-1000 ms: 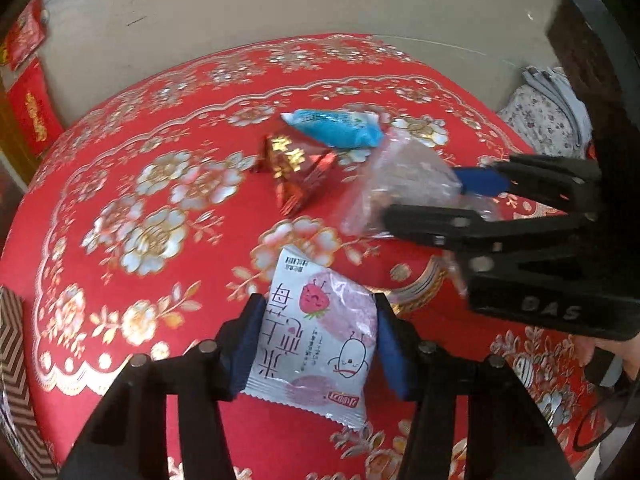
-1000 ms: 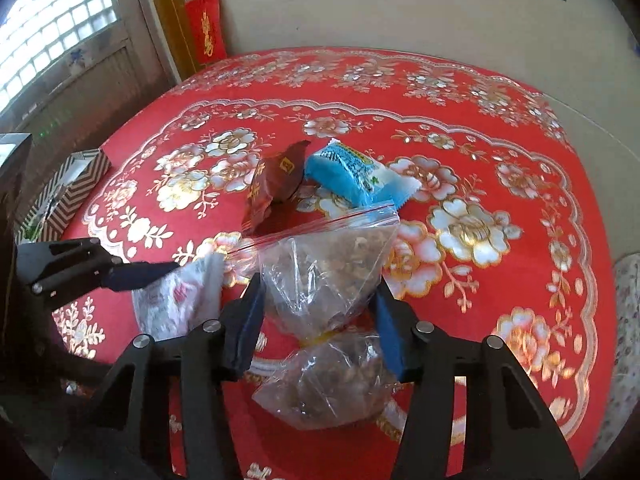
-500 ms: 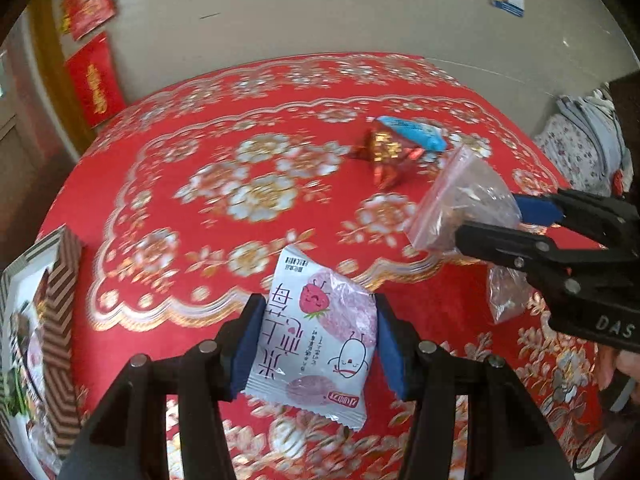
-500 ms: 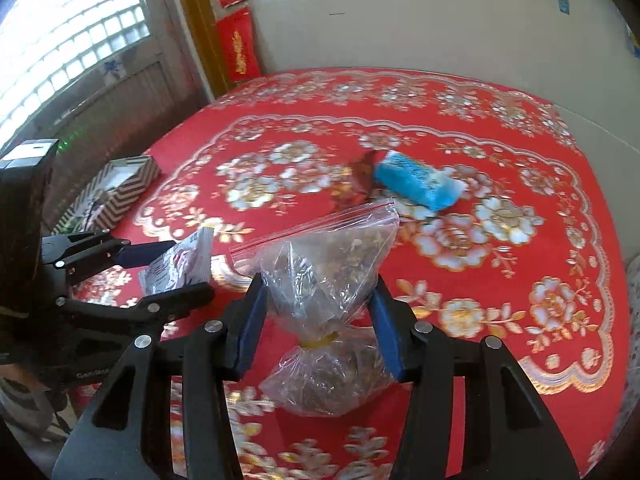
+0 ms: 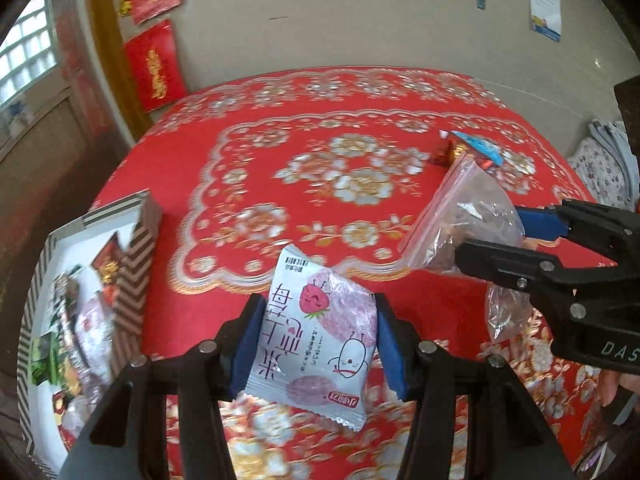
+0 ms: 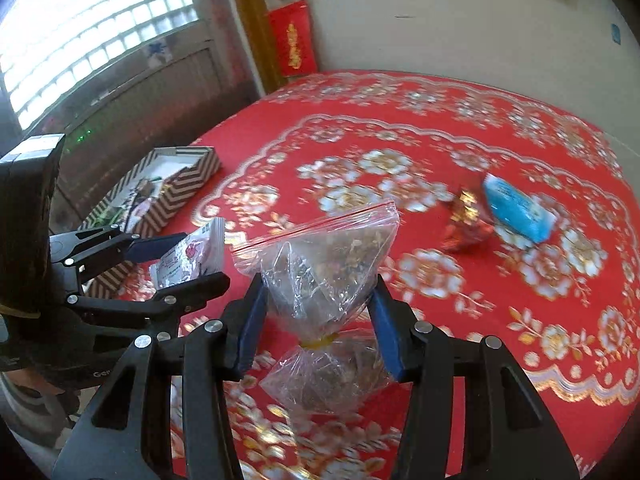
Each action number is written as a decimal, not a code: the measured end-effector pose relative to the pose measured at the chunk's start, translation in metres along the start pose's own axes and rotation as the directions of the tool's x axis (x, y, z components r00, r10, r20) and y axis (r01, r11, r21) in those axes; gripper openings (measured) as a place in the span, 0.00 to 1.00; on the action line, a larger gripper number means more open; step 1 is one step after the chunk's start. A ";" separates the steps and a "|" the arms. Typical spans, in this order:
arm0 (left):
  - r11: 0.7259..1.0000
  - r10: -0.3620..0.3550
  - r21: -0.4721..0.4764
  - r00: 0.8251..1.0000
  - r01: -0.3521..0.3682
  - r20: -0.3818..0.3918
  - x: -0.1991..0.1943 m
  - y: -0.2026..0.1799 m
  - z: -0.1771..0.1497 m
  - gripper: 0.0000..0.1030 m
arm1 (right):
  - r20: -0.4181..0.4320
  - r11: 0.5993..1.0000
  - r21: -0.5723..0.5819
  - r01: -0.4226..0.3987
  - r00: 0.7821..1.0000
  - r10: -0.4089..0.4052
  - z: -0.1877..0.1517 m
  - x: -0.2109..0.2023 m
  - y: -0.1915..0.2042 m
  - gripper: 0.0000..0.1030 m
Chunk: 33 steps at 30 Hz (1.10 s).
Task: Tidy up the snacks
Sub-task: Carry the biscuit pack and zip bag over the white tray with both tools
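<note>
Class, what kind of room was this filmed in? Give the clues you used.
Probably a home living or dining room: a table under a red floral tablecloth, red paper decorations on the wall by a barred window, and a striped box of snacks.

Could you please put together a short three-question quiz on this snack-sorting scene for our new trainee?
1. True or false: the left gripper is shut on the white strawberry packet.
2. What does the right gripper hold? A. the blue packet B. the clear zip bag C. the red wrapped sweet
3. Fill in: the striped box on the red tablecloth already contains ____.

Key: 1 true; 2 B; 3 snacks.
</note>
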<state>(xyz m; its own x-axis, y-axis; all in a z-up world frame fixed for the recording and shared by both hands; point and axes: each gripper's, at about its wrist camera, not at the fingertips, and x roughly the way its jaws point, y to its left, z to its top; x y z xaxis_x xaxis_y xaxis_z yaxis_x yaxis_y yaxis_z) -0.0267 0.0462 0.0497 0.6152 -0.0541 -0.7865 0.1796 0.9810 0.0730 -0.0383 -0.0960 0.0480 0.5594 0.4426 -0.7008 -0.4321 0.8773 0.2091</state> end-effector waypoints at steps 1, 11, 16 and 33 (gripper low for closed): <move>1.000 0.007 -0.007 1.000 -0.007 0.002 -0.001 0.005 -0.001 0.54 | -0.003 1.000 -0.009 -0.007 1.000 0.007 0.002 0.003 0.006 0.48; 0.996 0.052 -0.076 0.999 -0.051 0.016 -0.012 0.048 -0.011 0.54 | -0.019 0.995 -0.085 -0.050 0.999 0.048 0.019 0.022 0.054 0.48; 0.992 0.069 -0.106 0.997 -0.066 0.021 -0.017 0.064 -0.015 0.54 | -0.022 0.993 -0.101 -0.062 0.998 0.060 0.024 0.027 0.070 0.48; 0.975 0.137 -0.186 0.989 -0.124 0.057 -0.043 0.116 -0.031 0.54 | -0.040 0.977 -0.180 -0.117 0.993 0.112 0.044 0.043 0.130 0.48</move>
<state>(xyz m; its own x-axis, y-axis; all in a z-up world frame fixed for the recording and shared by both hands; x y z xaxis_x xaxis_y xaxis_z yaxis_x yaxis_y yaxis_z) -0.0563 0.1680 0.0731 0.6768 0.0705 -0.7328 -0.0446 0.9975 0.0548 -0.0395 0.0448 0.0749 0.4794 0.5300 -0.6995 -0.6150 0.7715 0.1632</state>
